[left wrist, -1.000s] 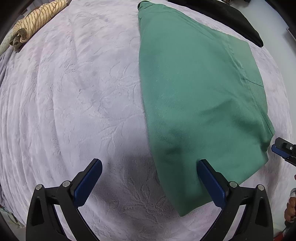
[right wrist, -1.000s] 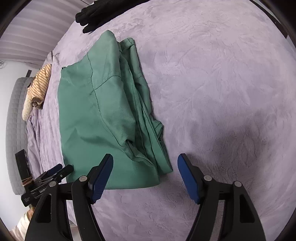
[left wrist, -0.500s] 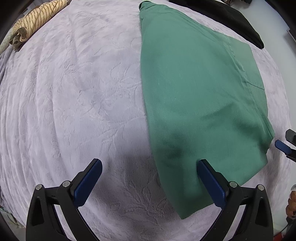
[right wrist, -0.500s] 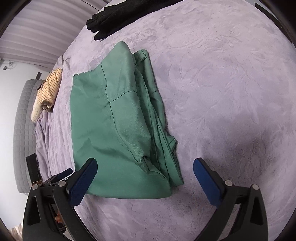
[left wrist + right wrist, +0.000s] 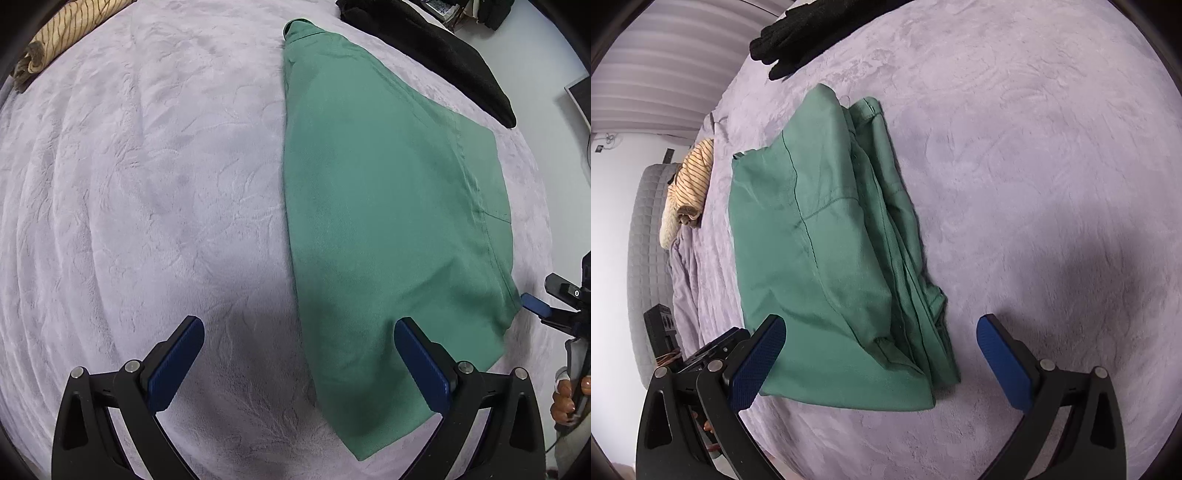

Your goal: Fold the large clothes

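A folded green garment (image 5: 388,206) lies flat on a lilac plush blanket (image 5: 147,184). My left gripper (image 5: 297,332) hovers open over its near left edge, one blue pad above the cloth and the other above bare blanket, gripping nothing. In the right wrist view the green garment (image 5: 820,258) shows its layered, rumpled side at the right. My right gripper (image 5: 881,328) stands wide open above the garment's near corner, and its pads touch no cloth. The right gripper's tip (image 5: 535,306) also shows beside the garment's right corner. The left gripper (image 5: 713,347) shows at the lower left.
A black garment (image 5: 443,48) lies at the blanket's far side, with a tan striped cloth (image 5: 66,29) at the far left corner. A grey quilted headboard (image 5: 642,258) borders the bed. A person's hand (image 5: 565,398) is at the right edge.
The right gripper's jaws have spread much wider, and the garment has slid right in its view. In the left wrist view the right gripper's tip has drifted outward to the frame's right edge.
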`<state>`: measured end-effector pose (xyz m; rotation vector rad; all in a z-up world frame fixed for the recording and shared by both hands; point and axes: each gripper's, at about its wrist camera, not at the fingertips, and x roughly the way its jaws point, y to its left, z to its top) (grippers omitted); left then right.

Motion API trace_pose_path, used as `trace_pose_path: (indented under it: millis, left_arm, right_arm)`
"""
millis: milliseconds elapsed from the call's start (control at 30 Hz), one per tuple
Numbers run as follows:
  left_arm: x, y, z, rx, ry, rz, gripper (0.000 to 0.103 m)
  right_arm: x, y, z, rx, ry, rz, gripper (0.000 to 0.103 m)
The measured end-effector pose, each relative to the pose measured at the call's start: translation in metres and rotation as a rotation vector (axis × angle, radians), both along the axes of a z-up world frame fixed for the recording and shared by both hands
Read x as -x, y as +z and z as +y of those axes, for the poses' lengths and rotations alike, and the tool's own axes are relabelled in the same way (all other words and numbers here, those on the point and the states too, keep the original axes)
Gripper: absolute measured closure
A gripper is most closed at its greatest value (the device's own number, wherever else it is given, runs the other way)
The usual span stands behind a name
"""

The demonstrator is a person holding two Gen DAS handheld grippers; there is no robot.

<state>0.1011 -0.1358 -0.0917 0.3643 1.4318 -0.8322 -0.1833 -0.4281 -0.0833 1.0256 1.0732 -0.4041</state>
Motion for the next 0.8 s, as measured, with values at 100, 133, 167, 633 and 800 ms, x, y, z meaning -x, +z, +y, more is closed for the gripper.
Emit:
trace_pose_path:
  millis: [100,133,167,633,800]
  left_arm:
    - [-0.006,-0.005,0.0,0.048,-0.015,0.062,0.0]
    - [-0.006,-0.008,-0.001,0.058,-0.026,0.085,0.0]
    - [-0.005,-0.012,-0.003,0.059,-0.035,0.099,0.0]
    - [0.015,-0.063,-0.044,0.099,-0.076,0.23,0.0]
    - [0.02,-0.062,-0.044,0.092,-0.095,0.213,0.004]
  right_arm:
    - [-0.012,0.006,-0.011,-0.009,0.012,-0.061,0.0]
    - [-0.018,0.006,-0.016,-0.011,0.019,-0.078,0.0]
    - [-0.022,0.006,-0.02,-0.013,0.026,-0.088,0.0]
    - [-0.098,-0.06,-0.079,-0.205,0.073,-0.223,0.0]
    - [-0.124,-0.073,-0.086,-0.263,0.062,-0.255,0.008]
